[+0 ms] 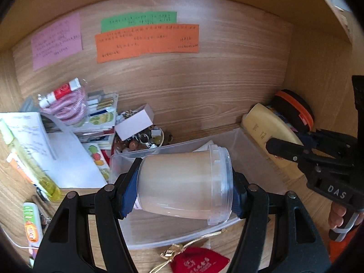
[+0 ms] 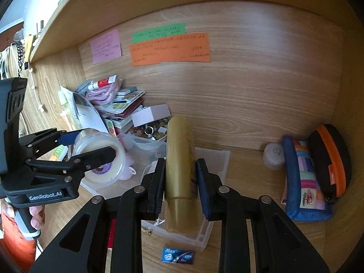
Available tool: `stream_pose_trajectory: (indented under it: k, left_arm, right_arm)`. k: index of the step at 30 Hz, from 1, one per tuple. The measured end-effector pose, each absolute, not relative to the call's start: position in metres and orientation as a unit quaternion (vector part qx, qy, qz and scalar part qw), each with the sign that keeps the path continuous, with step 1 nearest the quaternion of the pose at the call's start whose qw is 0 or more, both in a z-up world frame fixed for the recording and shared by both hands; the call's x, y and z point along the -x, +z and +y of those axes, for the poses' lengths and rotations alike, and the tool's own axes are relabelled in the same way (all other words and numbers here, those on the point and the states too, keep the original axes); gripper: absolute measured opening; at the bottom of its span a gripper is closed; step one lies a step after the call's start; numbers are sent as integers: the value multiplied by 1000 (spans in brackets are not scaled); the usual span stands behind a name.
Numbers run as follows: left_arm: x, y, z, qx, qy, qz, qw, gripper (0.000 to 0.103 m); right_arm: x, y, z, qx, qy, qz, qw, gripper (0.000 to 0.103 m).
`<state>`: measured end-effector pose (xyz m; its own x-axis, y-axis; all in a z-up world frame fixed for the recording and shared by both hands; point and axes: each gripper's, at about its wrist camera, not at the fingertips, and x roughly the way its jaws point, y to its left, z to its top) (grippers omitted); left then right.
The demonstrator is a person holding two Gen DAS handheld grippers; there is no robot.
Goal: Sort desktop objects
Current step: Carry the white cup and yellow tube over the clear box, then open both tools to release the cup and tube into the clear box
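Note:
My left gripper (image 1: 182,184) is shut on a translucent plastic jar (image 1: 184,186) with a cream filling, held on its side above a clear plastic bin (image 1: 250,145). The jar shows in the right wrist view (image 2: 102,157) inside the left gripper (image 2: 91,145). My right gripper (image 2: 179,182) is shut on a gold-yellow tube bottle (image 2: 179,166), held over the same bin (image 2: 218,159). In the left wrist view the right gripper (image 1: 293,145) grips the bottle (image 1: 268,132) at the right.
A pile of papers, cards and a pink cord (image 1: 68,107) lies at the back left, with a white box (image 1: 134,122) over a bowl of beads. A red pouch (image 1: 198,261) lies near me. A patchwork pouch (image 2: 302,179), black-orange case (image 2: 329,159) and small round jar (image 2: 274,155) sit right. A blue card (image 2: 177,254) lies in front.

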<state>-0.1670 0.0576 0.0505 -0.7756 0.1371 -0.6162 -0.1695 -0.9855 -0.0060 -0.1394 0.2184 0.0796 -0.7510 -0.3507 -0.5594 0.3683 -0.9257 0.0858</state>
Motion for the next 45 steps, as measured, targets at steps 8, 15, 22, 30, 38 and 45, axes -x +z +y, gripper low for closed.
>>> stream_pose_trajectory:
  k: [8, 15, 22, 30, 38, 45]
  left_arm:
    - [201, 33, 67, 350, 933, 39, 72, 65]
    - [226, 7, 70, 379, 922, 42, 61, 65]
    - [240, -10, 66, 399, 915, 26, 62, 65]
    - [243, -17, 65, 395, 916, 24, 66, 66]
    - [237, -16, 70, 385, 920, 46, 53, 66]
    - [234, -16, 62, 392, 918, 40, 46, 70]
  right_arm:
    - [166, 63, 219, -320, -929, 27, 182, 24]
    - [195, 35, 209, -359, -915, 44, 176, 24]
    - [209, 9, 203, -380, -911, 64, 148, 24]
    - [204, -1, 193, -362, -917, 103, 128, 24]
    - [197, -2, 186, -358, -917, 122, 130, 24]
    - [194, -6, 182, -350, -919, 125, 133, 26]
